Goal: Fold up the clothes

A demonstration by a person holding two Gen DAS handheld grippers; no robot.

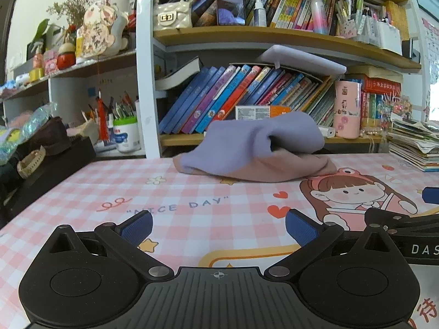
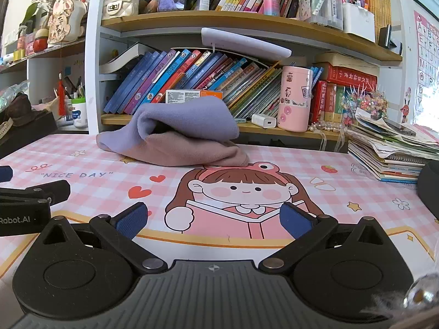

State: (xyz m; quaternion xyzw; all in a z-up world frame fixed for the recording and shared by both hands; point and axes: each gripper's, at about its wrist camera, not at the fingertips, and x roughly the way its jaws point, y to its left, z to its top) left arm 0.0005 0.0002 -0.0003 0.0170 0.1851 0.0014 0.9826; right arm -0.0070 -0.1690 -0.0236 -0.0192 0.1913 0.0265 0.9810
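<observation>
A folded garment, lilac on top (image 1: 247, 142) and dusty pink below, lies bunched at the far side of the desk; it also shows in the right wrist view (image 2: 181, 134). My left gripper (image 1: 218, 226) is open and empty, low over the pink checked desk mat (image 1: 109, 192), well short of the garment. My right gripper (image 2: 214, 220) is open and empty over the cartoon girl print (image 2: 241, 189), also well short of the garment. Each gripper shows at the other view's edge: the right gripper (image 1: 428, 194) in the left wrist view, the left gripper (image 2: 5, 172) in the right wrist view.
A bookshelf (image 2: 247, 22) full of books stands right behind the garment, with a pink cup (image 2: 295, 98) and a white charger (image 2: 263, 120) on its lowest shelf. A stack of books and papers (image 2: 389, 148) sits at the right. A black box with clutter (image 1: 49, 159) sits at the left.
</observation>
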